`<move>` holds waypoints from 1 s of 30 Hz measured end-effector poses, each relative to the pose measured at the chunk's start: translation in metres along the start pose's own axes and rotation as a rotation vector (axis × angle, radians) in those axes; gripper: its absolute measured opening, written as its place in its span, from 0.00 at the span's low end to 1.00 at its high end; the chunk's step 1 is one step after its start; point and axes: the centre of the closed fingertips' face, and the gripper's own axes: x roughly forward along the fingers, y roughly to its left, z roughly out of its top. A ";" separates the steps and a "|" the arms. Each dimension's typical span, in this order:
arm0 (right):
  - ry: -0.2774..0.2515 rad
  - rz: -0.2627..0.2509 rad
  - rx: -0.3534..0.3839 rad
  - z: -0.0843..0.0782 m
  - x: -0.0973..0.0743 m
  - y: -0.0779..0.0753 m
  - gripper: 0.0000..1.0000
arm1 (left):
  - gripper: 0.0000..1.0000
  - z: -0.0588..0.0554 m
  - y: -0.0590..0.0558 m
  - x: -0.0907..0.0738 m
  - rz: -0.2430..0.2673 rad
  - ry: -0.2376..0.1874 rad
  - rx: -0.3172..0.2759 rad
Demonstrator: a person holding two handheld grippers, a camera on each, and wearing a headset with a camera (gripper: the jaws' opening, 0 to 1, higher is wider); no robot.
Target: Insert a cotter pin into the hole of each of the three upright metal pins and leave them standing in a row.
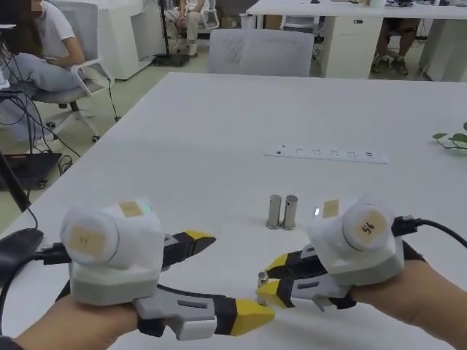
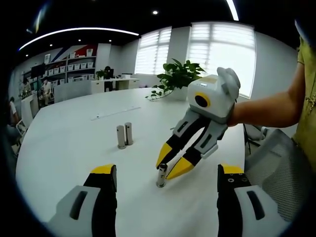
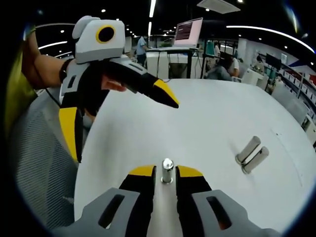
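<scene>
Left claw (image 1: 225,277) is wide open over the near edge of the white desk (image 1: 219,131), one yellow tip up and one low, nothing between them; in the left gripper view (image 2: 167,170) its two tips sit far apart at the bottom. Right claw (image 1: 271,277) faces it from the right, its tips narrowed around a single metal pin (image 1: 263,280) that stands upright on the desk close to the near edge. In the right gripper view the right claw (image 3: 167,172) flanks the single metal pin (image 3: 167,168) closely on both sides, but slim strips of desk seem to show beside it, so cannot tell if it truly grips. The left gripper view shows the right claw (image 2: 170,163) angled down, tips at the top of the single metal pin (image 2: 161,177). Pair of upright pins (image 1: 275,211) stands side by side, just about touching, farther in toward the desk's middle, well apart from both claws; same pair at (image 2: 121,137) and (image 3: 249,150). Power strip (image 1: 326,153) lies flat beyond the pair, toward the far edge. Plant (image 1: 456,138) leaves at the right edge. Chair (image 1: 260,51) behind the far edge. Left claw (image 3: 123,129) shows spread in the right gripper view.
</scene>
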 end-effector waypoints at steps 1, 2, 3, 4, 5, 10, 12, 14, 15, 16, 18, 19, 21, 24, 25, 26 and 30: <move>0.000 0.000 0.000 0.000 -0.001 0.000 0.16 | 0.84 0.000 0.000 0.000 -0.001 0.001 0.001; -0.004 -0.001 0.003 0.000 -0.003 0.001 0.17 | 0.84 0.000 -0.001 0.000 -0.001 0.003 0.002; -0.006 -0.003 0.004 0.000 -0.006 0.001 0.17 | 0.84 -0.001 -0.001 0.000 -0.002 0.005 0.003; -0.005 -0.007 0.006 -0.001 -0.010 0.001 0.18 | 0.84 -0.001 -0.001 0.000 -0.002 0.005 0.004; -0.006 -0.011 0.007 -0.002 -0.014 0.001 0.18 | 0.84 0.000 -0.001 0.000 -0.002 0.004 0.003; -0.012 -0.055 0.023 -0.012 -0.045 -0.002 0.18 | 0.83 0.001 -0.001 -0.001 -0.003 0.002 0.004; -0.004 -0.083 0.034 -0.020 -0.060 -0.006 0.18 | 0.83 0.002 -0.002 -0.001 -0.006 -0.002 0.005; 0.001 -0.105 0.044 -0.026 -0.072 -0.009 0.18 | 0.83 0.002 -0.003 -0.001 -0.008 -0.003 0.007; 0.000 -0.124 0.057 -0.030 -0.081 -0.012 0.18 | 0.83 0.002 -0.004 -0.001 -0.010 -0.005 0.007; -0.001 -0.136 0.065 -0.032 -0.087 -0.013 0.17 | 0.83 0.002 -0.004 -0.001 -0.012 -0.005 0.008; 0.010 -0.162 0.078 -0.041 -0.100 -0.017 0.17 | 0.83 0.002 -0.005 -0.001 -0.015 -0.005 0.012; 0.019 -0.179 0.081 -0.047 -0.107 -0.019 0.17 | 0.83 0.002 -0.006 -0.001 -0.016 -0.006 0.012; 0.029 -0.193 0.094 -0.054 -0.116 -0.022 0.17 | 0.83 0.002 -0.006 -0.002 -0.017 -0.005 0.013; 0.070 -0.225 0.112 -0.073 -0.133 -0.030 0.17 | 0.83 0.003 -0.007 -0.002 -0.019 -0.007 0.013; 0.075 -0.229 0.116 -0.076 -0.137 -0.032 0.17 | 0.83 0.003 -0.007 -0.002 -0.019 -0.007 0.014; 0.086 -0.241 0.124 -0.081 -0.142 -0.036 0.17 | 0.83 0.002 -0.007 -0.002 -0.020 -0.007 0.014; 0.125 -0.277 0.140 -0.096 -0.157 -0.051 0.15 | 0.83 0.003 -0.006 -0.002 -0.020 -0.012 0.013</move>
